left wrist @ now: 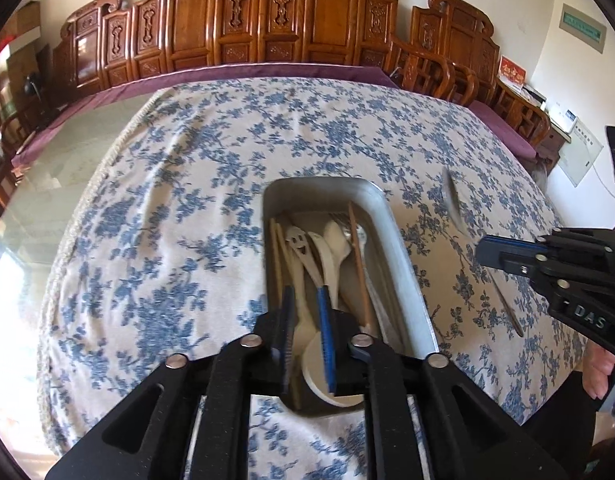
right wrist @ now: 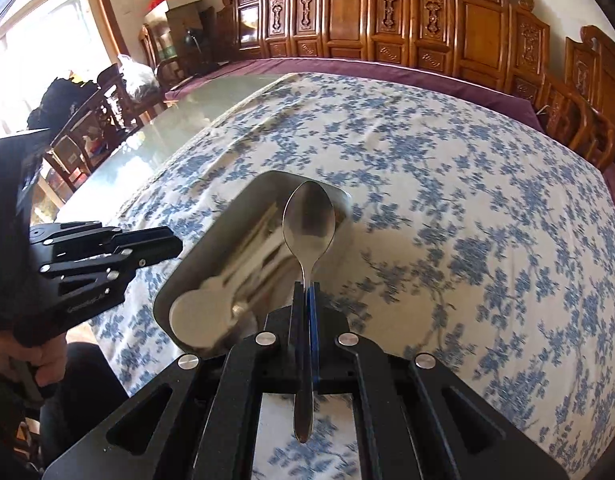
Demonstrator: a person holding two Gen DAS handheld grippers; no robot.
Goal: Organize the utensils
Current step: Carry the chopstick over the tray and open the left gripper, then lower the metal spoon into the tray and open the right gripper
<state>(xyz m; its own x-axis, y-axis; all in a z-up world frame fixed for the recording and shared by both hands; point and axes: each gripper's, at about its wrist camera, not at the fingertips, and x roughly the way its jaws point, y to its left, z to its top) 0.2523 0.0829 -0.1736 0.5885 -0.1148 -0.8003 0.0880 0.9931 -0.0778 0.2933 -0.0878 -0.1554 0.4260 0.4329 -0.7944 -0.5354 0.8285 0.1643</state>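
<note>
A metal tray on the blue-flowered cloth holds chopsticks, a smiley slotted spoon, white spoons and a fork. My left gripper hangs over the tray's near end. Its blue pads stand a little apart and clear of the cream handle seen between them. My right gripper is shut on a steel spoon, bowl forward, just right of the tray. From the left wrist view, the right gripper and blurred spoon are right of the tray.
The flowered cloth covers a glass-topped table whose bare glass lies to the left. Carved wooden chairs line the far side. A person's hand holds the left gripper.
</note>
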